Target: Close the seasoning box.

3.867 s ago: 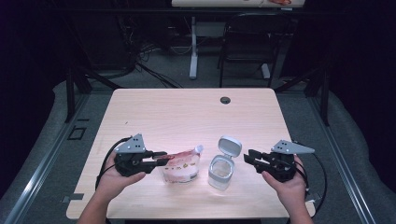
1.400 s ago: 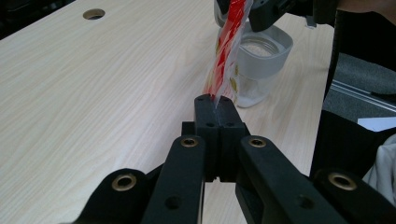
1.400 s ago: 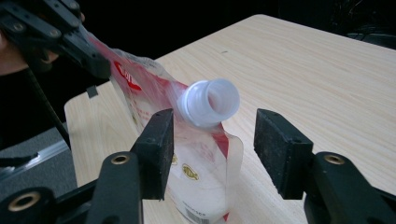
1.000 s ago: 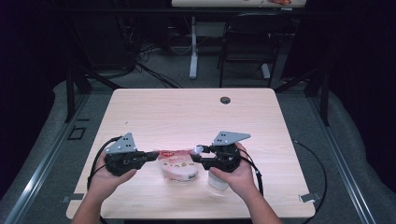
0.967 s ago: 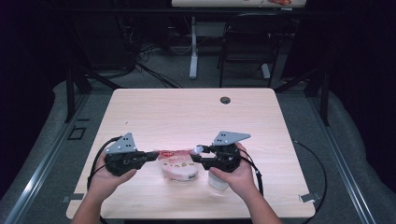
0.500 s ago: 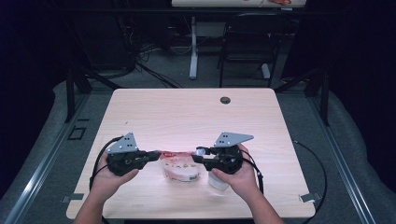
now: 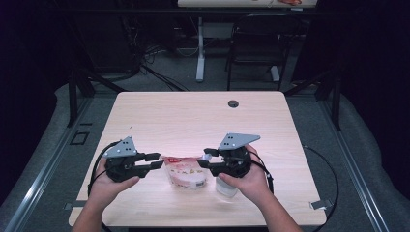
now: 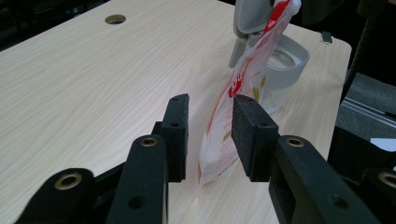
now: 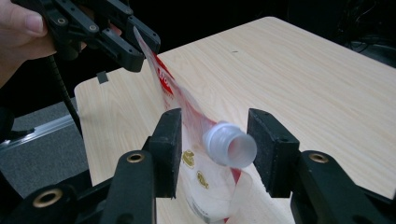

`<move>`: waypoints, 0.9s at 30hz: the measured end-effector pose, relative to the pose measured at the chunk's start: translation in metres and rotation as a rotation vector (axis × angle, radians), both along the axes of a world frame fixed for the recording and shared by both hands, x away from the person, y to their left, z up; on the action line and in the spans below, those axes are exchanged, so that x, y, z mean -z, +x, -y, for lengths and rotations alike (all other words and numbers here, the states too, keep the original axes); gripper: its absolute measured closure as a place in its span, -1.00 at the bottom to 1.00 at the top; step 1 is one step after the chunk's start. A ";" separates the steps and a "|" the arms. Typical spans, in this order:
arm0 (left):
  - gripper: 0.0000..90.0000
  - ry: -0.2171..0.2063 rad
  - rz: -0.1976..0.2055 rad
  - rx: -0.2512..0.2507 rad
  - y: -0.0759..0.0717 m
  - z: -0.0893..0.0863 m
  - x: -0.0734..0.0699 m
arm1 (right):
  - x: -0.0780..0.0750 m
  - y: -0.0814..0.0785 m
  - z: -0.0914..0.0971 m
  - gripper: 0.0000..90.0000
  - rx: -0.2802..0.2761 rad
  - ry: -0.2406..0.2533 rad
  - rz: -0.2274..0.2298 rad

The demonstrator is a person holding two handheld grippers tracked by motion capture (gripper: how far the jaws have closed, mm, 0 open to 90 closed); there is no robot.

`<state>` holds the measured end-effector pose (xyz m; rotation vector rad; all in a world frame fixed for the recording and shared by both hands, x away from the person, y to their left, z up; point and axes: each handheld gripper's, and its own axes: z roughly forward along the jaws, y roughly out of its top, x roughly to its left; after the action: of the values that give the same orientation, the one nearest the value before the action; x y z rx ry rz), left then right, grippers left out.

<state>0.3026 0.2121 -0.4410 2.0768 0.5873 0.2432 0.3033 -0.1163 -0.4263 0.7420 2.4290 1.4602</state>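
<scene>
Pouch (image 7: pixel 185 172) of white and red plastic film, with small yellow pieces printed on it, rests on the wooden table (image 7: pixel 193 121) near the person's edge, between the two grippers. It has a white screw spout (image 9: pixel 229 143) at one corner. In the right gripper view this spout is between the two black pads (image 9: pixel 273 149) of the right gripper (image 7: pixel 209 161), but the pads are spread wide and do not press on it; these jaws have just been opening. I can not tell what carries the spout end of the pouch.

Left gripper (image 7: pixel 154 160) is released also. Its jaws have just been opening, and in the left gripper view the sealed edge of the pouch stands in the gap between the pads (image 8: pixel 250 133), with free space on both sides, so nothing is clamped.

Just beside the pouch, on the right hand's side, stands a clear container (image 8: pixel 280 63) with a grey rim and a grey flip lid (image 8: pixel 250 16) that is raised. In the high view the right hand (image 7: pixel 244 176) covers most of it.
</scene>
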 end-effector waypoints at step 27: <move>0.43 -0.026 -0.009 -0.073 0.004 -0.031 0.004 | -0.025 0.010 -0.071 0.45 -0.165 -0.172 0.017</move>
<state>0.3061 0.2431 -0.4449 2.0344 0.6691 0.2672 0.3130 -0.0457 -0.4012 0.5017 2.6149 1.2831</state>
